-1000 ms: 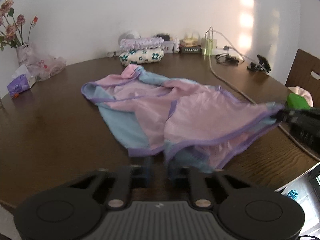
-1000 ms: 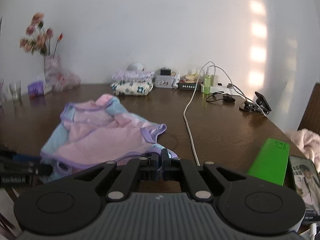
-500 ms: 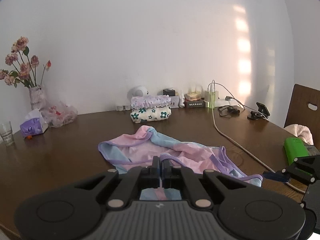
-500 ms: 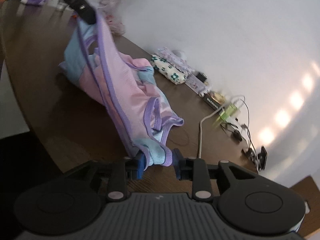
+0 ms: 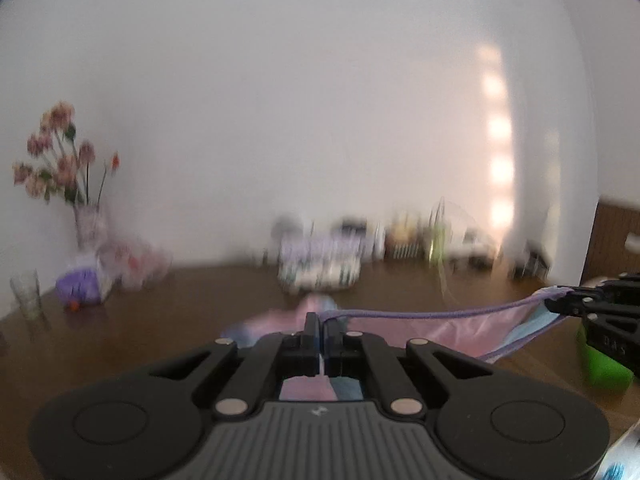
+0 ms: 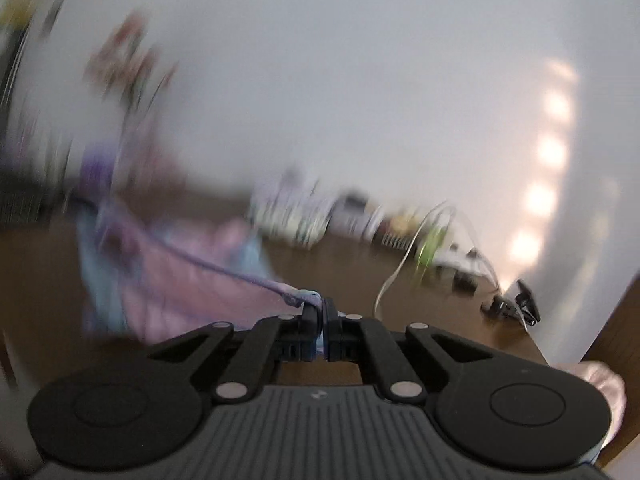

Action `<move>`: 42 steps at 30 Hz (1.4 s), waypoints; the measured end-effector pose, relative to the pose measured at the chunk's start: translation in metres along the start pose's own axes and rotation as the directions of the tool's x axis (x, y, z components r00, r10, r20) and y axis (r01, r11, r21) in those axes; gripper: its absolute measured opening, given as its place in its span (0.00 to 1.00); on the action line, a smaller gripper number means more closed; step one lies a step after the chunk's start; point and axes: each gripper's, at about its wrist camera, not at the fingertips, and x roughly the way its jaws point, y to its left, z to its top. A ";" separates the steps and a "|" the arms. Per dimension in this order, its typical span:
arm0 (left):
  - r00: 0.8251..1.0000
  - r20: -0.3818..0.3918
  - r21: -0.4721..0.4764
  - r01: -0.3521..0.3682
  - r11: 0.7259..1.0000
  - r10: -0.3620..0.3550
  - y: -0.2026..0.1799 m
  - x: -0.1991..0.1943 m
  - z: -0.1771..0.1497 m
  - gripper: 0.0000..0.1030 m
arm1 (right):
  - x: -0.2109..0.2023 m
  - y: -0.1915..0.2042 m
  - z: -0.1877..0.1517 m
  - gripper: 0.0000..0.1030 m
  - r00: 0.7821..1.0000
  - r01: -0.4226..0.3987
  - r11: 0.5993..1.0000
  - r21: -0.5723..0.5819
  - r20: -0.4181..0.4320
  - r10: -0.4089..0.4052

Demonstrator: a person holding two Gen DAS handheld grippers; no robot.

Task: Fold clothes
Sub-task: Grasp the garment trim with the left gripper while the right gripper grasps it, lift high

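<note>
Pink-and-blue garment (image 5: 460,330) stretched taut above the brown surface (image 5: 192,304), purple hem between two grippers. Left gripper (image 5: 321,322) fingers clenched on one end; right gripper (image 6: 321,308) fingers clenched on the other. Folded clothes (image 5: 320,264) lie beyond, blurred.

Soft, even daylight; a column of bright patches on the wall (image 5: 498,168) at 3 o'clock. Fisheye bending and dark corner vignetting in both views. Motion blur smears the background, most heavily at 9 o'clock in the right wrist view; each gripper body stays sharp.
</note>
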 end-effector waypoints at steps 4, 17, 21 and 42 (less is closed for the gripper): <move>0.987 0.140 0.040 0.068 0.997 -0.073 -0.005 -0.012 0.052 0.00 | -0.005 -0.026 0.058 0.02 0.994 -0.092 0.995 0.037 0.055 0.090; 0.955 0.276 0.080 0.094 0.992 -0.112 0.029 0.067 0.236 0.00 | 0.044 -0.075 0.271 0.02 0.994 -0.072 0.987 -0.145 0.073 0.083; 0.961 0.273 0.106 0.016 0.994 -0.044 0.034 0.104 0.248 0.00 | 0.094 -0.072 0.292 0.01 0.999 -0.017 0.982 -0.188 0.031 0.024; 0.928 -0.170 0.031 0.341 0.940 -0.331 0.007 0.004 0.023 0.10 | 0.066 -0.076 0.053 0.03 0.965 -0.127 0.983 -0.135 -0.246 0.091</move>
